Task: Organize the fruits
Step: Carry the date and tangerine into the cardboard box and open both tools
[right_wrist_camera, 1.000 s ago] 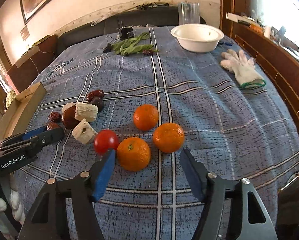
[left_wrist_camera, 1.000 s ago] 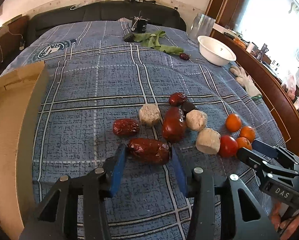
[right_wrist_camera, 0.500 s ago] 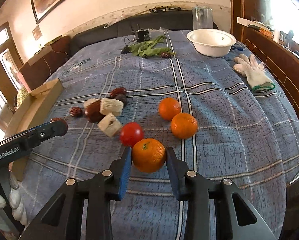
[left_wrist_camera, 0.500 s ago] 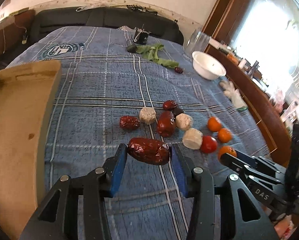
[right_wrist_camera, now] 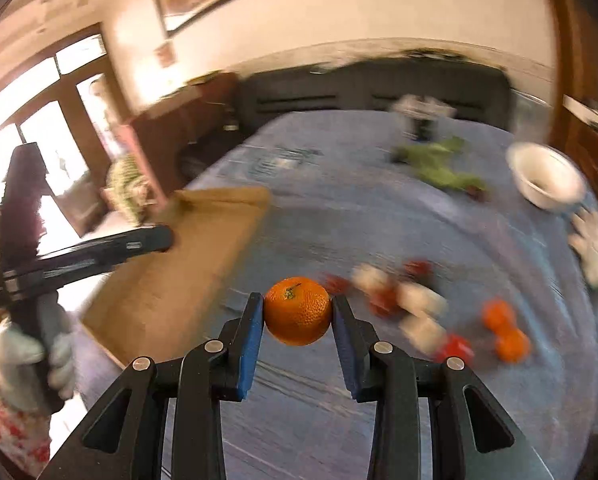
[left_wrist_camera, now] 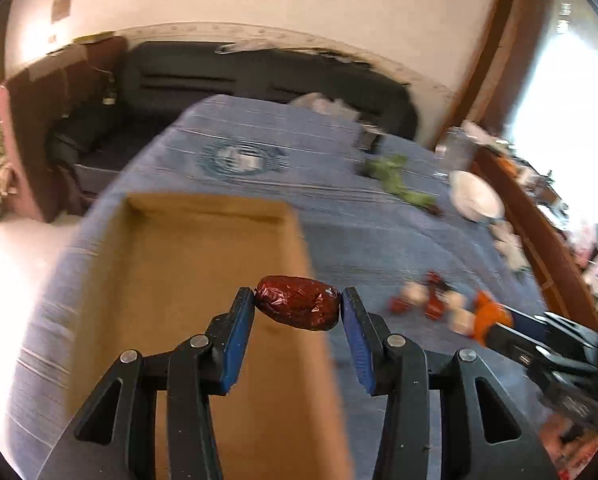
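Left wrist view: left gripper [left_wrist_camera: 298, 307] at lower centre, black frame, blue pads, clamped end to end on a wrinkled, glossy dark red date [left_wrist_camera: 297, 302], oval, lifted clear of the cloth. Behind and below the date, an open cardboard box [left_wrist_camera: 203, 272], flat tan walls, filling the lower left. Blue checked bedspread [left_wrist_camera: 339, 216] beyond, blurred. At right centre, a smeared cluster of fruit [left_wrist_camera: 443, 304]: red, pale and orange lumps, well apart from the held date.

Right wrist view: right gripper [right_wrist_camera: 298, 311] at lower centre, narrowly set, pads pressed on both sides of a round, dimpled orange [right_wrist_camera: 298, 310], green stem on top, held above the cloth. Same fruit cluster [right_wrist_camera: 415, 308] just right of it, blurred. White round bowl [right_wrist_camera: 545, 180] at upper right; crumpled green cloth [right_wrist_camera: 439, 164] to its left. Cardboard box [right_wrist_camera: 187, 268] at centre left. White-gloved hand [right_wrist_camera: 23, 364] at lower left, gripping the other tool's black handle.
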The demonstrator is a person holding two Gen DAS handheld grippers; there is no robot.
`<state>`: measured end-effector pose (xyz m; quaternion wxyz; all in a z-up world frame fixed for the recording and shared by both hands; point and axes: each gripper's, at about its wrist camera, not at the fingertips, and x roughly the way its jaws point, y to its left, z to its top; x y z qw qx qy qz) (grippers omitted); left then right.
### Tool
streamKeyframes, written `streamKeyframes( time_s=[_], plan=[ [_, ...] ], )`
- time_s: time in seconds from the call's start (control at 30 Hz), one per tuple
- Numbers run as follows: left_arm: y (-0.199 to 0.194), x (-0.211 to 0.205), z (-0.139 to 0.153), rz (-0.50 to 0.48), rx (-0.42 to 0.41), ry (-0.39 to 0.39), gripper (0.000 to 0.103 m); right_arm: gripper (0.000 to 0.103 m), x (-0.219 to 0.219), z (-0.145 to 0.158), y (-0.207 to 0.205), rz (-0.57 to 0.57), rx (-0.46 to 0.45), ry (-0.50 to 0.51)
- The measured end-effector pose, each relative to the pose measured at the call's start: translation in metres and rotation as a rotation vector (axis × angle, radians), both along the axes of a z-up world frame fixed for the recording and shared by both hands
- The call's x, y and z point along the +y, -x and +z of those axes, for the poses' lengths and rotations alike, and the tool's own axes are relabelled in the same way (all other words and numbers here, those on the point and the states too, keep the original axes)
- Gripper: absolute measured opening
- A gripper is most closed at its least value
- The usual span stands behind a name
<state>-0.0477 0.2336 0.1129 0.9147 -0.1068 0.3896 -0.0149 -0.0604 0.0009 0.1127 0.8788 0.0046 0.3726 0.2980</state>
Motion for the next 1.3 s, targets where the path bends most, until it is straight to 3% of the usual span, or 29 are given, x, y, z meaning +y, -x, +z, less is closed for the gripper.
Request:
streamKeyframes(
  time_s=[0.07,0.17,0.33,0.53,0.7,0.8,0.93,1.03,1.13,1.23,1.3],
  plan=[
    [-0.019,0.026,-0.004,0.04,0.031,-0.012,0.044,0.038,0.034,0.004,-0.01,0.043,-0.018,0.003],
    [-0.052,0.069,-0.024,0.111,0.097,0.061,0.044,0.038,0.088,0.002,-0.032,0.099,-0.026,0.032],
    [-0.087,0.106,-0.06,0.181,0.164,0.136,0.044,0.038,0.164,-0.036,-0.08,0.122,0.004,0.154],
    [-0.105,0.121,-0.079,0.189,0.193,0.143,0.044,0.038,0.195,-0.075,-0.128,0.118,0.078,0.201],
    [-0.109,0.125,-0.085,0.19,0.203,0.154,0.044,0.039,0.212,-0.085,-0.136,0.125,0.093,0.23],
    [-0.111,0.124,-0.084,0.19,0.197,0.146,0.049,0.04,0.215,-0.083,-0.134,0.119,0.074,0.246],
    [-0.104,0.128,-0.079,0.208,0.191,0.177,0.05,0.055,0.215,-0.078,-0.131,0.124,0.043,0.246],
    [-0.091,0.129,-0.066,0.232,0.178,0.166,0.05,0.057,0.205,-0.063,-0.123,0.119,0.01,0.23],
    [-0.071,0.124,-0.046,0.237,0.141,0.156,0.054,0.058,0.18,-0.045,-0.109,0.109,-0.013,0.195],
    [-0.046,0.11,-0.023,0.22,0.085,0.167,0.061,0.068,0.143,-0.029,-0.092,0.079,-0.037,0.16],
    [-0.033,0.096,-0.011,0.193,0.056,0.179,0.063,0.068,0.113,-0.021,-0.081,0.051,-0.04,0.135]
  ],
)
